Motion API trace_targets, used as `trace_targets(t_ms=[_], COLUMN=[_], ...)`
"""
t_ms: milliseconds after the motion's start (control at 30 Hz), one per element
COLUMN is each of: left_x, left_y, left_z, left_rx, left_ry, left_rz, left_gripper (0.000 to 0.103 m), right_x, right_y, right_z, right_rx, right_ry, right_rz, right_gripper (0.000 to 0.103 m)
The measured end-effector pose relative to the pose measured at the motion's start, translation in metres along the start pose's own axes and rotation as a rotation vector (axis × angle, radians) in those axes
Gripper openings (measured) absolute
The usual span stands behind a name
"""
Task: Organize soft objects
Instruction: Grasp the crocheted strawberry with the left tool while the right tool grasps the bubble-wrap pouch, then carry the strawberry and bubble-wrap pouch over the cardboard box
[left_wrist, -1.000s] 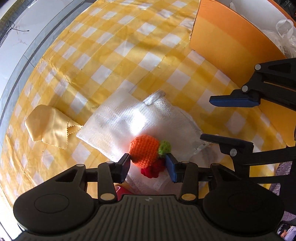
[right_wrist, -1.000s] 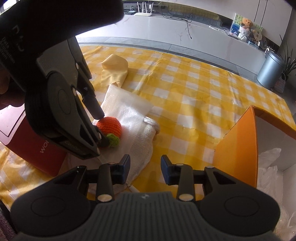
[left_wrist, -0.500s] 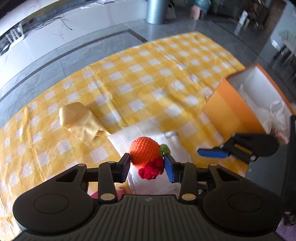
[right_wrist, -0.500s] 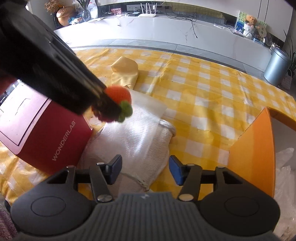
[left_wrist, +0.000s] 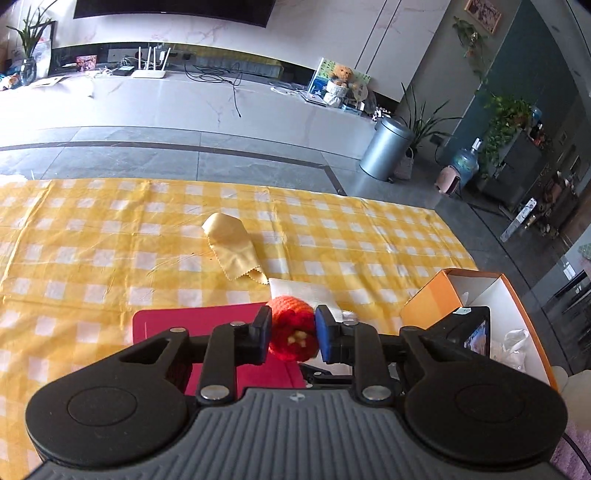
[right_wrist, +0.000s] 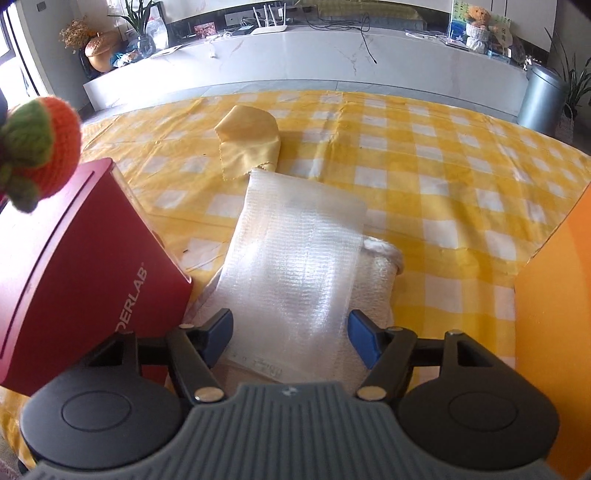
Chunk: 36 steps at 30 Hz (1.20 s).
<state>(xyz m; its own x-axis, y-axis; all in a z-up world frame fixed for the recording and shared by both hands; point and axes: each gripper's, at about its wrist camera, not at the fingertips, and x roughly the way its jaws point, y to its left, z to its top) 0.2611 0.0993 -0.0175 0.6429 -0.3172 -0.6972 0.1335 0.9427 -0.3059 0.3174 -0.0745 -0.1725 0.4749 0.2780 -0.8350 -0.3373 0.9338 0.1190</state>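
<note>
The crocheted toy, orange on top and red underneath, is pinched between the pads of the left gripper, whose jaws are closing on it; it hangs in the air above the red box. From the left wrist you see only the toy's red underside with a pale centre. The right wrist view catches the same toy at about nine o'clock, showing its green leafy tuft, which the other camera misses.

The right gripper points down over the white mesh-wrapped bundle, jaws opening and already wide; the bundle lies below and between the blue pads, which are not pressing it. It has hold of nothing.

Beyond the bundle, toward twelve o'clock, a folded yellow cloth lies touching its far end on the yellow checked tablecloth. The orange box stands at three o'clock; only the left view looks into its white interior, while the right view shows just its orange wall.
</note>
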Motion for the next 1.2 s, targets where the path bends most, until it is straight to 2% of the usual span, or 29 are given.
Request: trace_targets(t_ms=[67,133,200,233,300,367,400,533,600,667,767,900,967,1033,1200], left_x=[-0.002,-0.005,-0.009,-0.01,-0.012,-0.012,-0.011,-0.01,-0.01,-0.011,-0.009,0.0,0.005,0.007,-0.001], left_y=[0.001,0.002,0.001,0.0,-0.004,-0.007,-0.009,-0.012,-0.014,-0.015,-0.018,-0.021,-0.021,-0.021,-0.025], left_z=[-0.007,-0.011,-0.015,-0.018,-0.026,-0.032,-0.035,-0.044,-0.046,-0.048,-0.048,-0.047,-0.048,-0.049,-0.053], left_rx=[-0.002,-0.007,0.003,0.015,0.047,0.084,0.101,0.138,0.154,0.164,0.177,0.219,0.23,0.23,0.231], left_ry=[-0.02,-0.036,-0.048,-0.051,-0.05,-0.039,-0.035,-0.054,-0.072,-0.088,-0.108,-0.122,-0.114,-0.111,-0.127], left_rz=[-0.005,-0.001,0.007,0.008,0.014,0.043,0.061,0.085,0.102,0.099,0.087,0.111,0.127,0.128,0.13], left_gripper=[0.028,0.027,0.027,0.027,0.028,0.029,0.03,0.032,0.043,0.064,0.072,0.072,0.068,0.057,0.052], right_x=[0.002,0.004,0.003,0.002,0.0,-0.001,0.0,-0.004,-0.01,-0.017,-0.026,-0.038,-0.045,-0.052,-0.069], right_y=[0.004,0.008,0.013,0.014,0.018,0.02,0.021,0.022,0.022,0.024,0.025,0.025,0.025,0.026,0.024], right_z=[-0.002,-0.005,-0.008,-0.009,-0.01,-0.011,-0.011,-0.011,-0.011,-0.012,-0.014,-0.016,-0.016,-0.017,-0.02], right_rx=[-0.019,-0.048,-0.078,-0.086,-0.109,-0.123,-0.13,-0.131,-0.128,-0.132,-0.123,-0.11,-0.104,-0.104,-0.108], right_ry=[-0.005,-0.009,-0.023,-0.026,-0.03,-0.033,-0.035,-0.046,-0.056,-0.065,-0.071,-0.088,-0.095,-0.105,-0.129], right_rz=[-0.02,-0.057,-0.083,-0.081,-0.088,-0.083,-0.085,-0.073,-0.062,-0.053,-0.034,-0.016,-0.008,-0.002,0.0], right_gripper=[0.068,0.062,0.045,0.042,0.022,0.01,0.001,0.0,0.0,0.0,0.0,0.0,0.0,0.0,0.0])
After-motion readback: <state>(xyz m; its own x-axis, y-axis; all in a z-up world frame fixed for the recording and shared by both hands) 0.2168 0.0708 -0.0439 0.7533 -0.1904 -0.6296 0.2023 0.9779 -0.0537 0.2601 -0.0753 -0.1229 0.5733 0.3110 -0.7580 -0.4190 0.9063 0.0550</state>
